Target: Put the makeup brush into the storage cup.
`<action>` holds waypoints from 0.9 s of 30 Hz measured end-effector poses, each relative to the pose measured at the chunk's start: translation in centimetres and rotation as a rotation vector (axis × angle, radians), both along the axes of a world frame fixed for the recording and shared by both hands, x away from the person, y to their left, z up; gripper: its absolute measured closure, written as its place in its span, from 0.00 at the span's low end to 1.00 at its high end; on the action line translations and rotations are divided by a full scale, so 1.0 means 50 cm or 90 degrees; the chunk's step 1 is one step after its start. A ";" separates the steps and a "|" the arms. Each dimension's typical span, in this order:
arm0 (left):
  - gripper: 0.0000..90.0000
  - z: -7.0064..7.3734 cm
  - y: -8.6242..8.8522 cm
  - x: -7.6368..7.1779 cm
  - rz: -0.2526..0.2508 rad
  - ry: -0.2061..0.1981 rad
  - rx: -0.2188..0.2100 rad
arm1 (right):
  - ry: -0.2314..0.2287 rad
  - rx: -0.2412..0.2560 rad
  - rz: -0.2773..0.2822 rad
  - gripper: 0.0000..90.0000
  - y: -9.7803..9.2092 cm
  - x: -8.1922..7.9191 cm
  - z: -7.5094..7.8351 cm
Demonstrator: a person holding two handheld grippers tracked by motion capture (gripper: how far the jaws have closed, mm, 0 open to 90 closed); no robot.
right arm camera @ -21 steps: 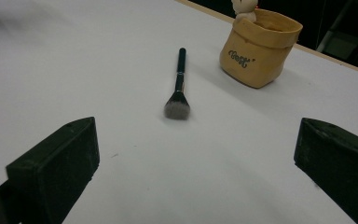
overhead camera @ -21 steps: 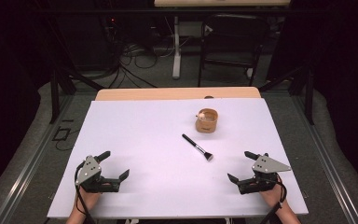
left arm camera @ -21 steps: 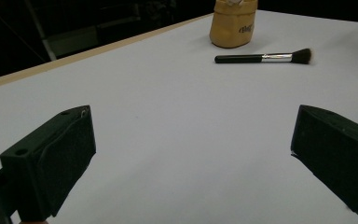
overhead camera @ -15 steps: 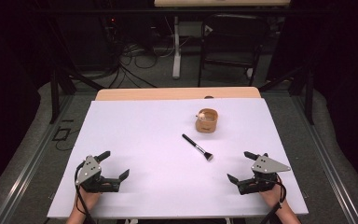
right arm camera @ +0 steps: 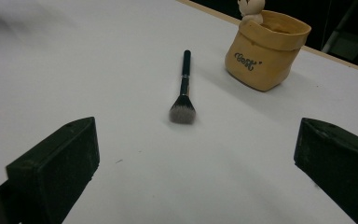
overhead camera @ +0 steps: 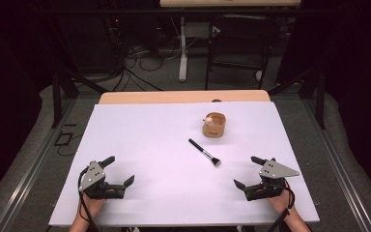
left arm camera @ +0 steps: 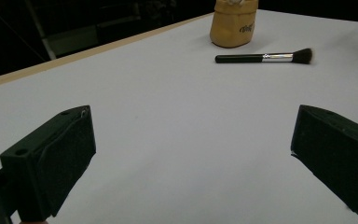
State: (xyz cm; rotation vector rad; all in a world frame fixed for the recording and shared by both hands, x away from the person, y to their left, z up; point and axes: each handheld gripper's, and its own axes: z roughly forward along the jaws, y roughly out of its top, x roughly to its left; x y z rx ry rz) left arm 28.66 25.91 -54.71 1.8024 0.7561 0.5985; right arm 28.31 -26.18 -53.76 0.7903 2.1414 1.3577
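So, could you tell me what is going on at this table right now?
A person holds the left gripper and right gripper near the front edge of the white table, both open and empty. A makeup brush lies flat mid-table, bristles toward the right gripper, apart from a small tan pot behind it.

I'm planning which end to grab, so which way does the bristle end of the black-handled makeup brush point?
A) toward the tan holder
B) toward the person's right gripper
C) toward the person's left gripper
B: the black-handled makeup brush lies with its bristles nearest the right gripper, handle toward the tan holder.
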 end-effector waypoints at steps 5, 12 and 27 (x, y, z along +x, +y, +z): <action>0.00 0.000 -0.001 0.001 0.001 -0.001 0.001 | -0.006 -0.002 -0.001 0.00 0.007 0.006 -0.003; 0.00 0.001 0.002 -0.001 -0.001 -0.004 -0.001 | 0.010 -0.018 0.008 0.00 0.027 0.042 -0.011; 0.00 0.000 -0.005 -0.001 -0.009 -0.004 0.011 | 0.008 -0.030 0.020 0.00 0.061 0.076 -0.009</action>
